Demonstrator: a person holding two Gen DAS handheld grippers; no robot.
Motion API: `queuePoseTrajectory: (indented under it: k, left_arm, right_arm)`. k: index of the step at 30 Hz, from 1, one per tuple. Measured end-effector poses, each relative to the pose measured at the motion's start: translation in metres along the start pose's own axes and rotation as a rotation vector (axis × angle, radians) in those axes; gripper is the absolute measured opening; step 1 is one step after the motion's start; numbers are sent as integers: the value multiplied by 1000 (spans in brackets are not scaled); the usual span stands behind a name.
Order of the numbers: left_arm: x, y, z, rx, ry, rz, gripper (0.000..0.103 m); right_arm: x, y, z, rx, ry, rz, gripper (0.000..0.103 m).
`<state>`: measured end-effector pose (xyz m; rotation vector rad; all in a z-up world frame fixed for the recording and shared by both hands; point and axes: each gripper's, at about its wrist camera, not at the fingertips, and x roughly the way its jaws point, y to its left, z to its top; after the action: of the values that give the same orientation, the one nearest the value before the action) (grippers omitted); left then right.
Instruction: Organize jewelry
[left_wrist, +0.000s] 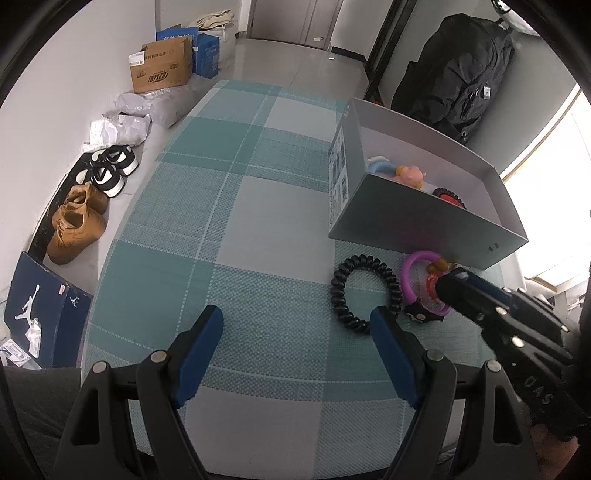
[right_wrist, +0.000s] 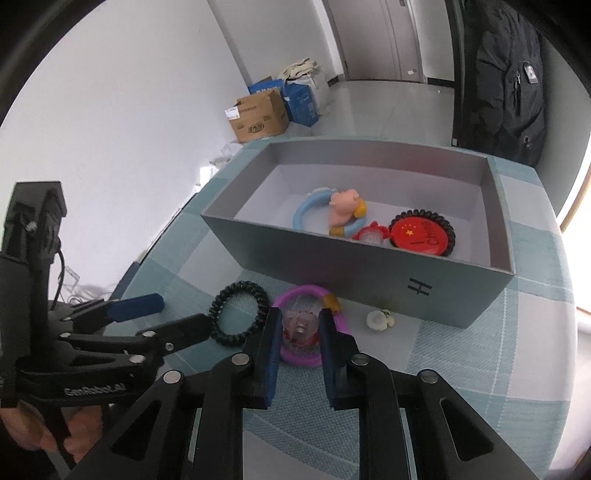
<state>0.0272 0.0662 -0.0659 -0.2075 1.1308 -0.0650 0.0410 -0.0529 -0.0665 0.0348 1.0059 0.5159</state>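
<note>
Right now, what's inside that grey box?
Inside the grey box: a blue ring with pink pig, a red charm, a red badge. The near wall hides the floor beneath them.

purple ring (right_wrist: 314, 325) partly behind right tongs (right_wrist: 300, 325); small cream trinket (right_wrist: 379, 319) unclear

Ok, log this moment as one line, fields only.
right gripper: closing around purple ring's charm | left gripper: open, idle | black coil tie: on cloth | grey box: holds three items
</note>
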Motion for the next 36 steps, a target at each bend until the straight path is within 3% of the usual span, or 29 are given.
queuePoseTrajectory:
  k: [5,10,18,30,33,36]
  left_arm:
    - [1,-6,-2,43,-11,12,78]
    - [0,-16,-5,101,-2,-21,78]
    - [11,-39,-2,235,-13,78,78]
    - [16,-46,5,251,-17,73,78]
    - [16,-48,5,273,-22,56,68]
    - [14,-54,1,314,-30,39,51]
  right_arm:
    - [-10,2,1,-6,-34,16,18]
    - [-21,1,2,1,-64,32,18]
    - [-45,-8,-2,26,-106,45,19]
    - [-68,-31,-7,73,-152,43,19]
    - [-71,-34,-8,79,-152,41,19]
    - [-73,-37,-9,89,-154,40,19]
